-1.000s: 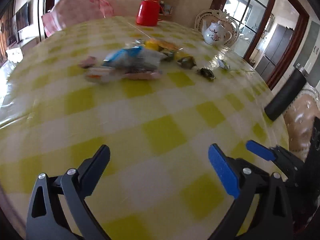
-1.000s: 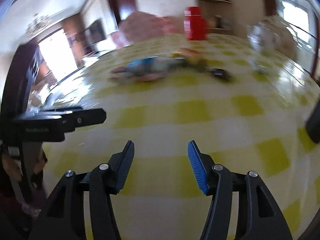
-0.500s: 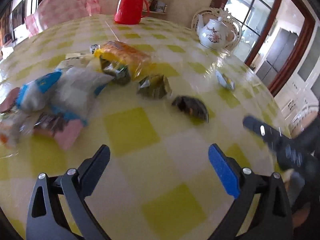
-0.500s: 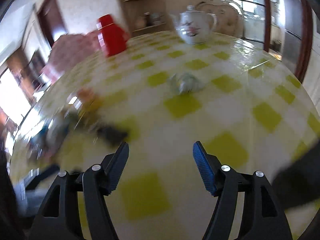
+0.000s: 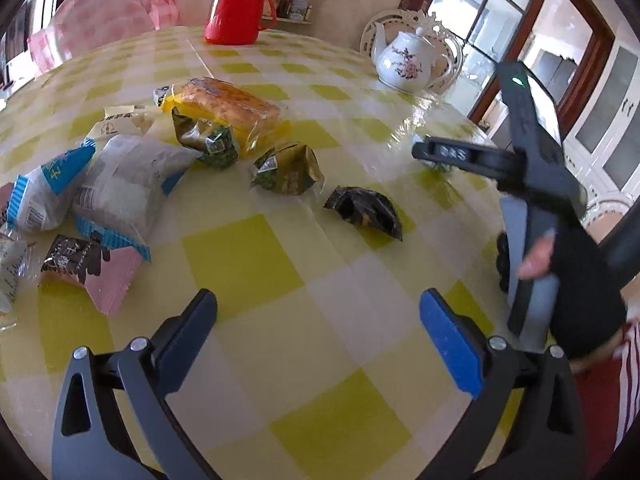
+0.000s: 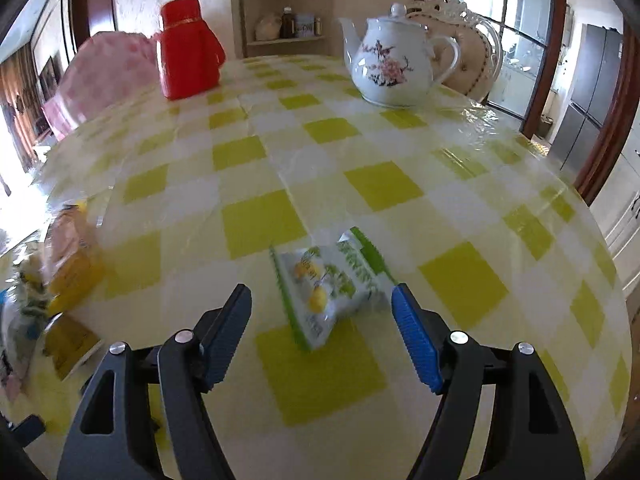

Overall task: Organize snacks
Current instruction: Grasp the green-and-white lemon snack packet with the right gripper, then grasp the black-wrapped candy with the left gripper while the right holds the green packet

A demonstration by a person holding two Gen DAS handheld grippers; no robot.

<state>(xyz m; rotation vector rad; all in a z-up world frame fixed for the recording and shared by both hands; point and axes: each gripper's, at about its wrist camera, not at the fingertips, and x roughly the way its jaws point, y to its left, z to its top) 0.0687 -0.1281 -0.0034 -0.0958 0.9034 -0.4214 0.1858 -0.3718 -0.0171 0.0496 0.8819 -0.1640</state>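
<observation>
Several snack packets lie on the yellow checked table [image 5: 248, 264]: an orange cake pack [image 5: 224, 108], two green wraps [image 5: 288, 168], a dark wrapper [image 5: 366, 210], white-and-blue bags [image 5: 120, 188] and a pink packet [image 5: 96, 276]. My left gripper [image 5: 318, 324] is open and empty, above bare cloth in front of them. My right gripper [image 6: 322, 316] is open, its fingers on either side of a white-and-green lemon candy packet [image 6: 332, 280] lying flat on the table. The right gripper also shows in the left wrist view [image 5: 452, 154], at the right.
A red thermos [image 6: 188, 48] and a white flowered teapot [image 6: 390, 64] stand at the far side of the table. A pink checked cover [image 5: 104, 16] sits beyond the far left edge. The table edge curves close on the right [image 6: 600, 240].
Both grippers have moved forward over the table. The left one came close to the snack pile. The right one swung right to the lemon candy packet, which now lies between its open fingers.
</observation>
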